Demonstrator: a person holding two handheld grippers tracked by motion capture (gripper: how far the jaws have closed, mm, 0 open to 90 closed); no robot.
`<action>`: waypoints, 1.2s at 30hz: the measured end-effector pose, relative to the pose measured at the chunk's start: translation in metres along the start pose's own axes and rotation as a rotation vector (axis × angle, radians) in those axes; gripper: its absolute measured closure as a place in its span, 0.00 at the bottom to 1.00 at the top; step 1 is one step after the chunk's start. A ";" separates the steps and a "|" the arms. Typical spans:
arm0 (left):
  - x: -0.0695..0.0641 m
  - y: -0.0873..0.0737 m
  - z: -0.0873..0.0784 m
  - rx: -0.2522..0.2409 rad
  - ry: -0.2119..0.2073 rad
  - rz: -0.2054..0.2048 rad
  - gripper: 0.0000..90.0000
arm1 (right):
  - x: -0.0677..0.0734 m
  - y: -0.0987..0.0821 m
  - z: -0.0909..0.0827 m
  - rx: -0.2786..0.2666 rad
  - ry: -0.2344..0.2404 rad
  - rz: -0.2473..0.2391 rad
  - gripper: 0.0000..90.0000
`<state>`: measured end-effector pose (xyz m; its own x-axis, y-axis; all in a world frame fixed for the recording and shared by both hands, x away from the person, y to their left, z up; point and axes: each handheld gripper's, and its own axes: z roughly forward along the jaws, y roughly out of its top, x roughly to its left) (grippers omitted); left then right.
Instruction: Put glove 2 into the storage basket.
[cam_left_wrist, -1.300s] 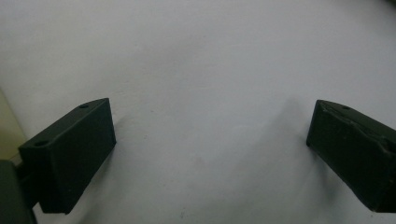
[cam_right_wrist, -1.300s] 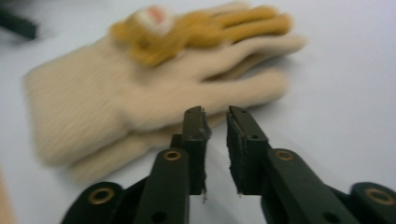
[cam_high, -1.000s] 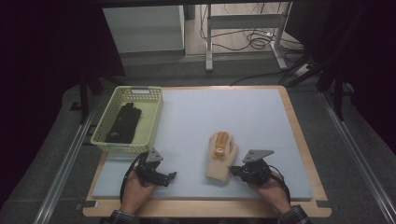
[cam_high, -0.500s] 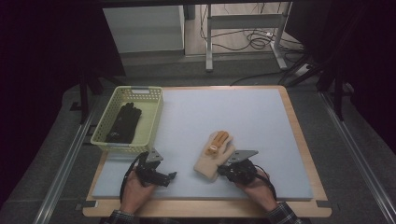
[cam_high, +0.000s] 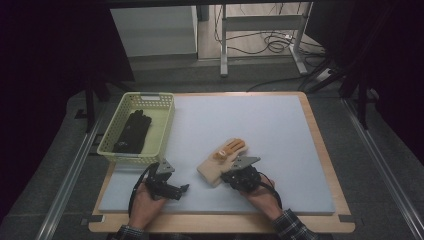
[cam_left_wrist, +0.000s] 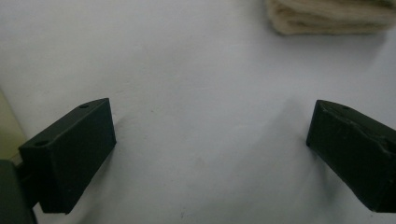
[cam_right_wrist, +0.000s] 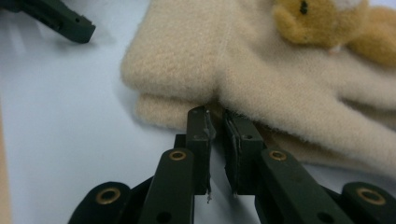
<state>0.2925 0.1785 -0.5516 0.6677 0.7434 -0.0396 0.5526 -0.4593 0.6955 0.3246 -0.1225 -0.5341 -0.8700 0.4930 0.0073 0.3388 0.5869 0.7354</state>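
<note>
One black glove (cam_high: 132, 131) lies in the basket (cam_high: 162, 122); right gripper (cam_right_wrist: 218, 122) fingers pinch the beige glove (cam_right_wrist: 261, 79) on the tabletop (cam_high: 260, 120), left gripper (cam_left_wrist: 205, 135) fingers spread.

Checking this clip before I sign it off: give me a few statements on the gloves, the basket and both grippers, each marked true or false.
1. The black glove lies in the basket. True.
2. The cream glove lies in the basket too. False: it lies on the mat.
3. The left gripper is open with nothing between its jaws. True.
4. The right gripper is wide open, far from the cream glove. False: its jaws are nearly closed at the glove's edge.
</note>
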 end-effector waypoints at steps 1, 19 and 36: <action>0.000 0.000 0.000 0.000 0.000 0.000 0.01 | 0.000 0.004 0.005 -0.003 -0.005 -0.009 0.88; 0.000 0.000 0.000 0.000 -0.001 0.000 0.01 | -0.007 0.007 -0.015 -0.012 -0.020 0.001 0.78; 0.000 0.000 0.000 0.000 0.000 -0.001 0.01 | -0.052 -0.026 -0.063 -0.022 -0.177 0.103 0.30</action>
<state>0.2924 0.1785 -0.5515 0.6673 0.7437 -0.0400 0.5531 -0.4590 0.6953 0.3386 -0.2042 -0.5113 -0.7537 0.6563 -0.0348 0.4132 0.5144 0.7515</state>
